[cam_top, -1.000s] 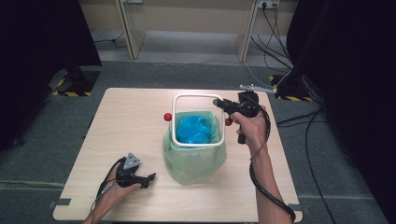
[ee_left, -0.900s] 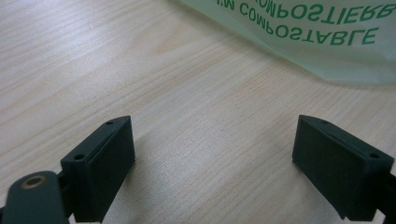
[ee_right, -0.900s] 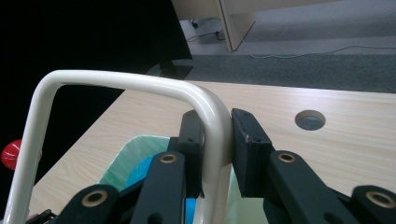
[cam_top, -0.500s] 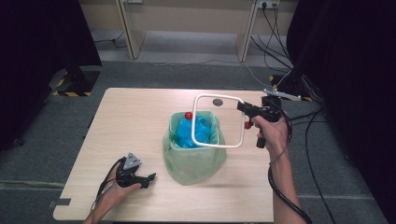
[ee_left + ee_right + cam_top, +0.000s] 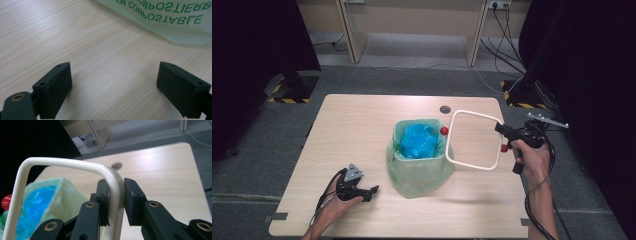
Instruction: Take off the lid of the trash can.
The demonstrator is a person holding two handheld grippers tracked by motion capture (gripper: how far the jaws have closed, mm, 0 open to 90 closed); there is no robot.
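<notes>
surface (image 5: 362, 125): pale wood board; everything here sits toward its near half, and its right edge is the side where the work is going on.
green bag (image 5: 417, 167): stands upright near the middle of the surface, mouth open upward, with blue crumpled stuff (image 5: 419, 140) inside; its printed side faces the near-left corner.
wire frame (image 5: 474, 140): a cream rectangular hoop with two red knobs (image 5: 444, 130), held in the air between the bag and the right edge of the surface. It is tilted, and its left side overhangs the bag's right rim; whether it touches the rim I cannot tell. Its long sides run roughly from the far edge toward the near edge.
right tongs (image 5: 504, 131): clamped on the right side of the frame near its upper corner; in the right gripper view the two pads (image 5: 132, 195) press the cream tube (image 5: 116, 190) from both sides.
left tongs (image 5: 373, 190): spread apart with nothing between them, lying low on the surface near the near-left corner, pointed at the bag's foot.
deciding relation: the bag lies to the left of the held frame, so any setting down or refitting depends, as I judge it, on how the frame's plane squares with the bag's mouth; the right hand (image 5: 527, 155) alone governs that, while the left hand (image 5: 339, 197) is the nearer one to steady the bag.
</notes>
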